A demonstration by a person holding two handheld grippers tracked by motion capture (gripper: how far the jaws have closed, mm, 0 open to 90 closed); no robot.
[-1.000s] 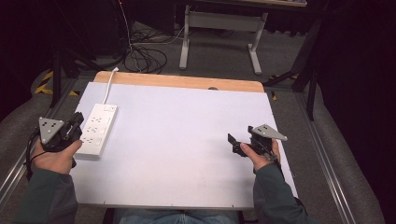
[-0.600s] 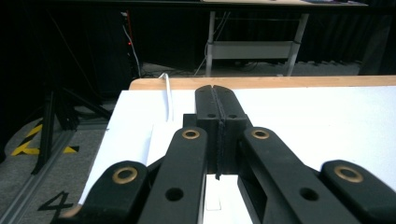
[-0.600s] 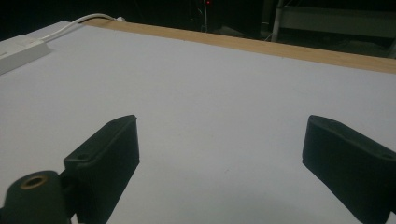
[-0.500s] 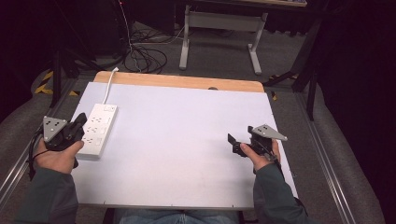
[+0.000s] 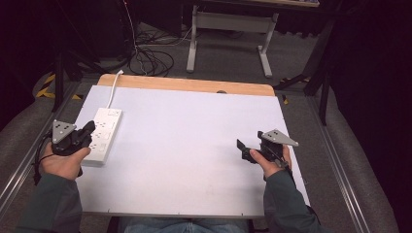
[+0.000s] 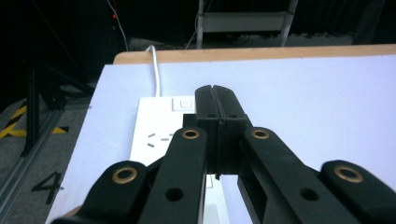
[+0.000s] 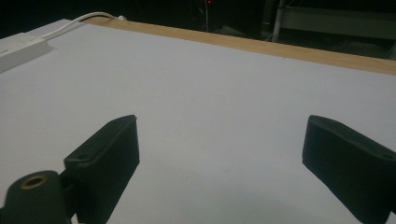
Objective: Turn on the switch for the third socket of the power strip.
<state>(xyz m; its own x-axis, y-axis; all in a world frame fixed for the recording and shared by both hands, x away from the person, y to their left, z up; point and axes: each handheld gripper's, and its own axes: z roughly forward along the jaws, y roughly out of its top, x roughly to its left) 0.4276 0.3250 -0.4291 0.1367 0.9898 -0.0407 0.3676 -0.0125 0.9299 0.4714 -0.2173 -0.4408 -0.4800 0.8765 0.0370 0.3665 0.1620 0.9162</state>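
White power strip [image 5: 104, 135] sits at the table's left side, long axis running away from the person, its cord [image 5: 113, 87] going off the far edge toward the floor. Left gripper [image 5: 88, 130] is right over the strip's near half, held by the left hand [image 5: 60, 162] w/ the grey plate on top. In the left gripper view the jaws are pressed flat together, no gap, nothing between them, tips over the strip [image 6: 159, 126] just short of its switch [image 6: 183, 103]; can't tell if the tips touch the casing or hover just above. Socket slots show to the left of the jaws. Moving across: the white table top [image 5: 194, 145] is bare through the middle, wooden strip [image 5: 194, 85] along the far edge. Over on the right, the right gripper [image 5: 241, 148] rests low near the table's right edge, right hand [image 5: 272, 162] wrapped round it, jaws pointing left toward the centre. In the right gripper view the jaws stand wide apart w/ only table surface [image 7: 219, 116] between them, gripping nothing; the strip [image 7: 21, 46] & its cord [image 7: 84, 21] show far off at top left, well apart from this gripper. Beyond the table: dark floor w/ tangled cables [image 5: 150, 58] & a grey metal stand [image 5: 228, 29].
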